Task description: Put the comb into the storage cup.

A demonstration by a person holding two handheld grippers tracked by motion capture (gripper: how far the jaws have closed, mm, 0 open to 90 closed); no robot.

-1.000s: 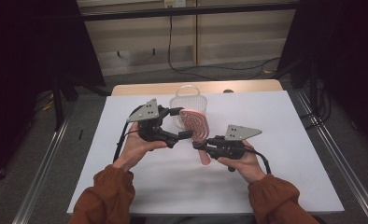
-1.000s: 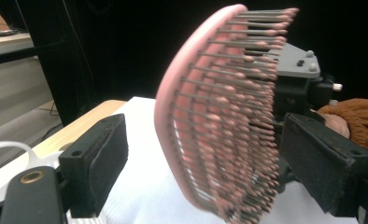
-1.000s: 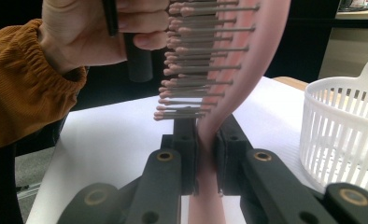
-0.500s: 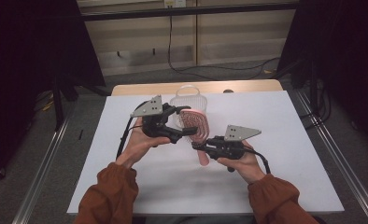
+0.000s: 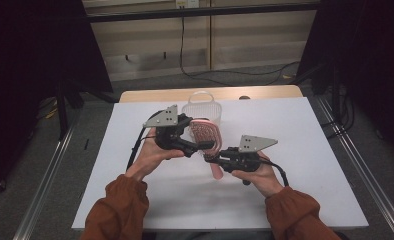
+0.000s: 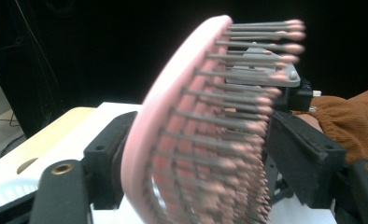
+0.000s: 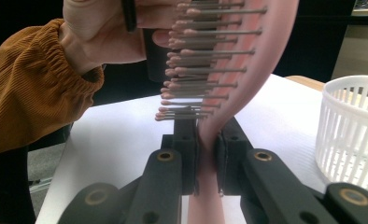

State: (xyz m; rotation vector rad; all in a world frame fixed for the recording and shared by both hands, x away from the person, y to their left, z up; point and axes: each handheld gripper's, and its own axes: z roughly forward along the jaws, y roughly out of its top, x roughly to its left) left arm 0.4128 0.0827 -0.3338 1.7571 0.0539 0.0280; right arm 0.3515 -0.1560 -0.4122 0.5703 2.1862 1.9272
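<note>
A pink plastic paddle hairbrush with grey metal pins tipped in pink (image 5: 208, 137) is held above the white surface (image 5: 305, 150), near its middle, between the two tools. In the high view its long axis is seen to run from the handle, nearest the person, to the broad head, farthest away and just in front of a white slotted plastic basket (image 5: 201, 107) standing toward the far edge of the surface. The head is raised, so that the brush is tilted up from handle to head. The pins are turned toward the person's left.

The right tool (image 5: 208, 154) is shut tight on the neck of the brush, where handle meets head; in the right gripper view (image 7: 205, 154) both pads are seen pressed against the pink plastic, with the head rising beyond them and the basket (image 7: 355, 135) at the right edge.

The left tool (image 5: 199, 145) is placed around the head of the brush (image 6: 191, 135). Its jaws have just been closing, with the head between them. In the left gripper view one jaw is seen behind the smooth pink back and the other at the pin tips; firm contact cannot be told from the frames.

An orange-brown sleeve (image 5: 116, 207) is worn on each forearm.
</note>
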